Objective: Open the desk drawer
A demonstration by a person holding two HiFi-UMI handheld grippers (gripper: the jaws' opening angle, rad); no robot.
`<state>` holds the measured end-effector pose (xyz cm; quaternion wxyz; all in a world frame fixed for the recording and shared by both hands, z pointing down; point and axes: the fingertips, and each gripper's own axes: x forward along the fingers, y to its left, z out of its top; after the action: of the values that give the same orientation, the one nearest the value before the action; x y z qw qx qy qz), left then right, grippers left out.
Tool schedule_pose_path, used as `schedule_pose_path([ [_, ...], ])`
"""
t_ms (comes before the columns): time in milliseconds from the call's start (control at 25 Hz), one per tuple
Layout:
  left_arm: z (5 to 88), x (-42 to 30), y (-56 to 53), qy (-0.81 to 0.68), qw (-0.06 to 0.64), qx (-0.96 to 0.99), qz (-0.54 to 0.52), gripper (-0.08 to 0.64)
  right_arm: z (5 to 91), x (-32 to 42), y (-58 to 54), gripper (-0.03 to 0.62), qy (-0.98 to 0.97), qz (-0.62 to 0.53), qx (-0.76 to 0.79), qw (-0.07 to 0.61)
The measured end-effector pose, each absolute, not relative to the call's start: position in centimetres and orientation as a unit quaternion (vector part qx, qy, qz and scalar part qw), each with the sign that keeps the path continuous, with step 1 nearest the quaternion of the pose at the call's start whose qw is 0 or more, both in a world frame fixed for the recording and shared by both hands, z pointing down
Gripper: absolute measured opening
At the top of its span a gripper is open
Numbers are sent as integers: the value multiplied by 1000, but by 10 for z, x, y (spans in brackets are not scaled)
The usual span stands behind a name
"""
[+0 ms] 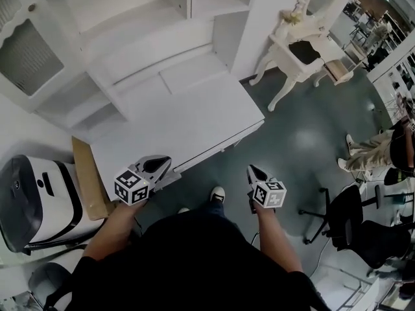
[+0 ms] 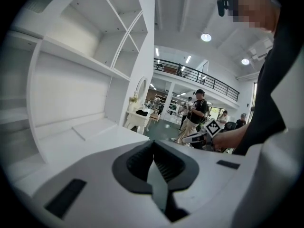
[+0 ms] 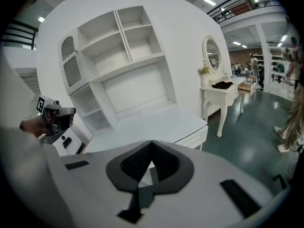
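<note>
Desk drawer (image 1: 217, 149) sat closed under the front edge of the smooth white desk (image 1: 188, 118), beneath an open-shelved hutch (image 1: 130, 37). Flat brown cardboard (image 1: 87, 180) flanked the desk's left end; a curvy-legged vanity table (image 1: 295, 54) stood to its right. My left gripper (image 1: 162, 164), jaws together and empty, hovered beside the drawer's left end. My right gripper (image 1: 253, 172), likewise closed on nothing, hung over the floor, apart from the drawer.

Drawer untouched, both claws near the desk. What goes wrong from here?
1. The left claw and right claw are both shut; driven at the drawer like that, they'd bump it, not grip.
2. No handle shows on its front, so a grip may slip.
3. A shoe stands close before the desk; the opening drawer may hit it.
</note>
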<state>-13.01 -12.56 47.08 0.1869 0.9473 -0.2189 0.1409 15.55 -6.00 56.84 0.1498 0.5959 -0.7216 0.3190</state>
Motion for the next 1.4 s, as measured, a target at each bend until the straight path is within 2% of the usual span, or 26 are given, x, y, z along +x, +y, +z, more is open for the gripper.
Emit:
schedule_pose_path([
  [360,491,-92,-152,-232,206,937,158,9,625,179,-103,2,-735,341,549,205],
  [1400,533,-62,-187,-248,250,913,206,9,777,180,-147,12,-737,400,440,322],
])
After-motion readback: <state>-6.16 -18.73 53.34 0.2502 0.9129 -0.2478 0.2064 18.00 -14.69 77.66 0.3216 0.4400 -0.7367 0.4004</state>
